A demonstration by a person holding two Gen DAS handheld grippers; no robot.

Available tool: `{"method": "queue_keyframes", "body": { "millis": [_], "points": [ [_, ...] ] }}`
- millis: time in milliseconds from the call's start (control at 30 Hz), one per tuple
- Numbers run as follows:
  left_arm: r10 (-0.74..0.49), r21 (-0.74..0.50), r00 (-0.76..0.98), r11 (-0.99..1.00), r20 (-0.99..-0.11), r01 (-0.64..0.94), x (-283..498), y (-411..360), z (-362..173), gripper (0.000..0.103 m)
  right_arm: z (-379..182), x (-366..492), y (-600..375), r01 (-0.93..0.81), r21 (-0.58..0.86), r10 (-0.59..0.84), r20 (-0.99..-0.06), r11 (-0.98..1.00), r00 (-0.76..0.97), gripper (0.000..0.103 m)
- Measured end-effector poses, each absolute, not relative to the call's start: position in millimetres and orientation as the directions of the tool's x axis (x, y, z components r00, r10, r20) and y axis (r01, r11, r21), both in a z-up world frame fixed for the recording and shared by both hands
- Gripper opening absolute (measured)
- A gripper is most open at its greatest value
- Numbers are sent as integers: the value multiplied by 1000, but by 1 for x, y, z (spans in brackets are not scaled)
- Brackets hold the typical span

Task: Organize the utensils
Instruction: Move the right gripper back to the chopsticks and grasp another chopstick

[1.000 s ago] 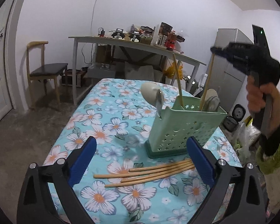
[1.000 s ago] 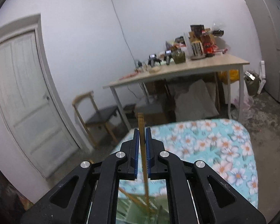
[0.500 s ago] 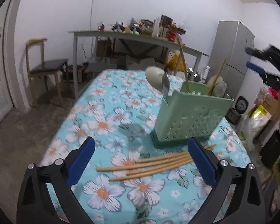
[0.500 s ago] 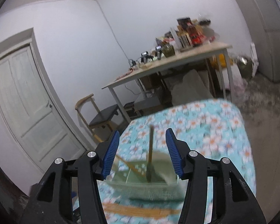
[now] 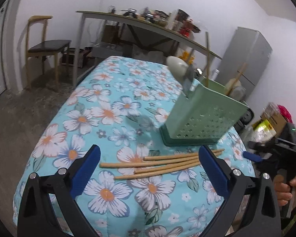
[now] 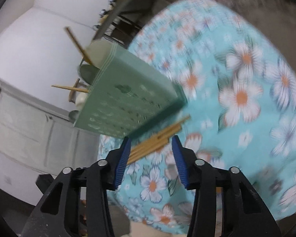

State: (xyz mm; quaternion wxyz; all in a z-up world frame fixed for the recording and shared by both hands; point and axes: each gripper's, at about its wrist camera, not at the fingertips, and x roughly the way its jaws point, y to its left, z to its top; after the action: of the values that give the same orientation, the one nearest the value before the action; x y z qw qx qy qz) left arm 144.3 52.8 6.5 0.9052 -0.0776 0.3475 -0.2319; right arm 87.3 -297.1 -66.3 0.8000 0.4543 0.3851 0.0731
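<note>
A green perforated utensil holder (image 5: 203, 116) stands on the floral tablecloth (image 5: 100, 106). It holds two chopsticks (image 5: 207, 57), a pale spoon (image 5: 176, 67) and other utensils. Several loose wooden chopsticks (image 5: 159, 164) lie on the cloth in front of it. My left gripper (image 5: 148, 169) is open and empty, just above and around the loose chopsticks. My right gripper (image 6: 151, 161) is open and empty, low at the right ends of the chopsticks (image 6: 157, 138); it also shows at the table's right edge in the left wrist view (image 5: 274, 154). The holder (image 6: 126, 98) appears tilted in the blurred right wrist view.
A wooden chair (image 5: 47, 47) stands at the far left. A long table (image 5: 148, 29) with bottles and clutter runs along the back wall. A grey fridge (image 5: 246, 59) stands at the back right. Boxes and bags (image 5: 270, 122) sit on the floor at the right.
My right gripper let go of a chopstick into the holder, opened, and swung down to the right ends of the loose chopsticks. My left gripper moved a little closer to them.
</note>
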Motion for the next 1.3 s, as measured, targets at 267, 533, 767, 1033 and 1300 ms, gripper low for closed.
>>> {"method": "queue_keyframes", "body": {
  "millis": [267,533,767,1033,1300],
  "points": [
    [-482,-59,604,810,-634,584,130,-6,-1,98,-98,103,-302,315,834,514,-533,454,672,28],
    [-512,1,595,758,-619,653,115,-32,-6,95,-124,123,-308,400,833,529,-552,382,645,18],
    [-546,72,558,671,-625,738,112,-61,-12,65,-129,133,-310,416,839,524,-544,351,655,18],
    [-571,90,499,596,-652,798,107,-85,-21,45,-135,139,-308,429,840,518,-543,333,661,9],
    [-566,112,489,571,-664,813,103,-96,-27,40,-117,123,-314,362,871,517,-490,333,702,7]
  ]
}}
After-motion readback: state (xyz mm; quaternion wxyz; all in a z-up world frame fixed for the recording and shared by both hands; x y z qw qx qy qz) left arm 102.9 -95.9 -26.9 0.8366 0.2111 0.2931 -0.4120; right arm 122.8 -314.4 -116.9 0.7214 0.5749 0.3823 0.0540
